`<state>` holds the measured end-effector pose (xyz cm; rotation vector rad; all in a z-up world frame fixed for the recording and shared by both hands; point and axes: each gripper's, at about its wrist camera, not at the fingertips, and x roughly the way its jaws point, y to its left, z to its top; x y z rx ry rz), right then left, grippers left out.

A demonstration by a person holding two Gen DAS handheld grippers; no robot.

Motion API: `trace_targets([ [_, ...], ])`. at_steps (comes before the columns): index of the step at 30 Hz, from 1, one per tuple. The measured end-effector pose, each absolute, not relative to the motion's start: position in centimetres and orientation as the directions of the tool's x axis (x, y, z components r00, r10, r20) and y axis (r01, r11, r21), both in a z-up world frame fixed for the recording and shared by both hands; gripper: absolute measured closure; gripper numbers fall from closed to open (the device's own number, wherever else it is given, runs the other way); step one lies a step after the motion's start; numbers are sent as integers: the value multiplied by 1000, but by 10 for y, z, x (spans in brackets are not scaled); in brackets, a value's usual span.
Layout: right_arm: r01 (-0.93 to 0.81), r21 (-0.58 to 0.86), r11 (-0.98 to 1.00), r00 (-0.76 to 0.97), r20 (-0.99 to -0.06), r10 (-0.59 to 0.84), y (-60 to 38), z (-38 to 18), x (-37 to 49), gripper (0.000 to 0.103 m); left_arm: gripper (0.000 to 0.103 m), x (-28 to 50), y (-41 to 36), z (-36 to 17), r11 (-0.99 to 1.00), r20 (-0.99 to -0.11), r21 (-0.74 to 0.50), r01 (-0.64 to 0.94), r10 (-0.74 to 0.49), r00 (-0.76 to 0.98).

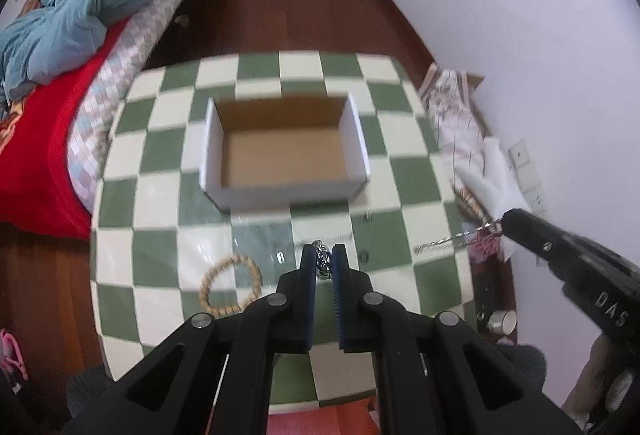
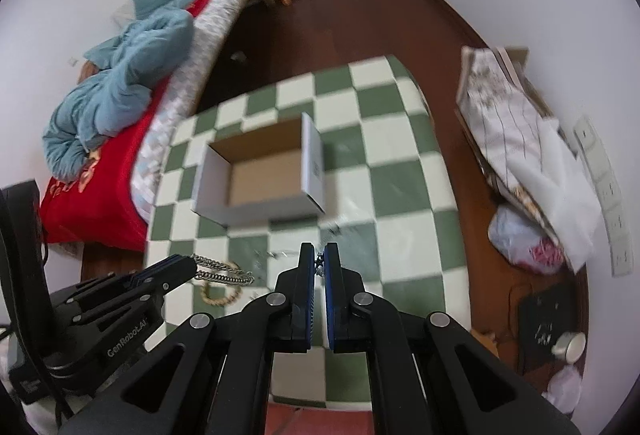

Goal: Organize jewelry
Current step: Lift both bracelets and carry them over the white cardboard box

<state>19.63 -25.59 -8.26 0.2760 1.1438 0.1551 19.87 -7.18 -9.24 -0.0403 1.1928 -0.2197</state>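
Observation:
An open white cardboard box [image 1: 286, 145] sits mid-table; it also shows in the right wrist view [image 2: 260, 171]. My left gripper [image 1: 323, 262] is shut on a bunched silver chain [image 1: 323, 259], seen hanging from it in the right wrist view [image 2: 224, 271]. My right gripper [image 2: 319, 259] is shut on a thin silver chain [image 2: 320, 263]; in the left wrist view that chain [image 1: 452, 240] hangs from its tip [image 1: 505, 221] above the table's right edge. A wooden bead bracelet [image 1: 230, 285] lies on the table by my left gripper.
The table has a green-and-white checked cloth [image 1: 168, 155]. A bed with a red cover and a blue blanket [image 1: 72, 15] stands to the left. Bags and cloth [image 2: 516, 139] are piled by the right wall. A metal cup [image 2: 570, 347] stands on the floor.

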Motion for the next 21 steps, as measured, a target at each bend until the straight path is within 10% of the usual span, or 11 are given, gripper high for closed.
trace_targets([
  [10,-61,296,953,425,-857,293,-207,-56,270,98,98,272,-41,-53,981,-891,-145,126,-185,415],
  [21,-15,284,959,264,-924,278,-169,-136,373,98,98,359,-15,-133,985,-952,-171,22,-171,255],
])
